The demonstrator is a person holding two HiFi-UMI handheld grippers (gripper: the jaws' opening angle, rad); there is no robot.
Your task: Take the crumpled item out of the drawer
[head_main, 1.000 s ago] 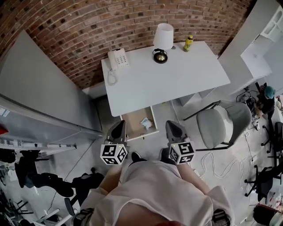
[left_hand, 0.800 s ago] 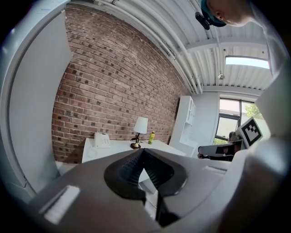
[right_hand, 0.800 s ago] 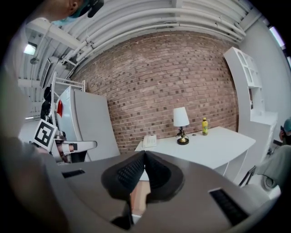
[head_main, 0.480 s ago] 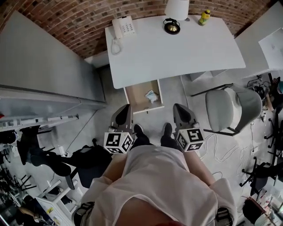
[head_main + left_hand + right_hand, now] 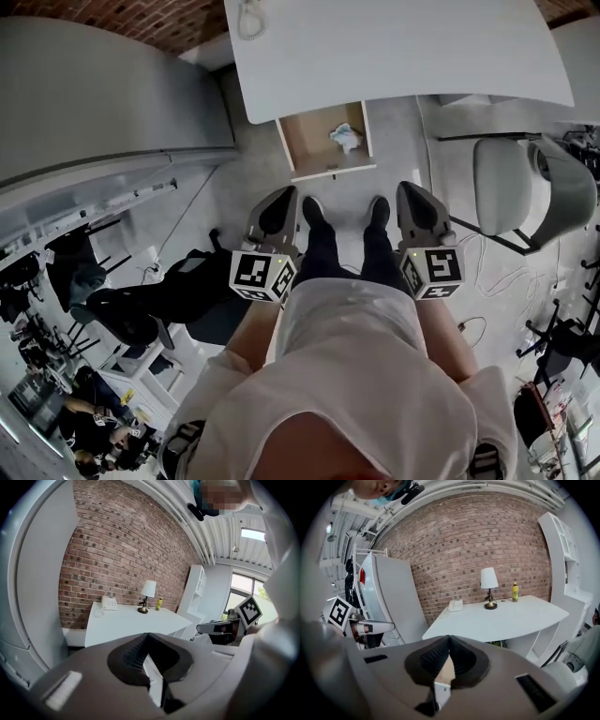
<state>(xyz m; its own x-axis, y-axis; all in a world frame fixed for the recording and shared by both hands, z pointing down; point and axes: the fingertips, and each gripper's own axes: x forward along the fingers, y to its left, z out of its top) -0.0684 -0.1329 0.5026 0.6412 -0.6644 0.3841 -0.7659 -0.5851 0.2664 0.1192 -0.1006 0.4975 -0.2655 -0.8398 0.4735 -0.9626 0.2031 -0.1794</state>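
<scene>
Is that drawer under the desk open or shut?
Open. In the head view the drawer sticks out from under the white desk, its inside showing, with the crumpled item lying in it.

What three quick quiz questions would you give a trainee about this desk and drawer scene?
1. True or false: the drawer is open, with the crumpled item lying inside it.
2. Multiple choice: the right gripper is A) open, B) shut and empty, C) shut on the crumpled item.
3. Fill in: in the head view, the chair stands on the side of the ___ gripper.
Key: 1 true; 2 B; 3 right.
</scene>
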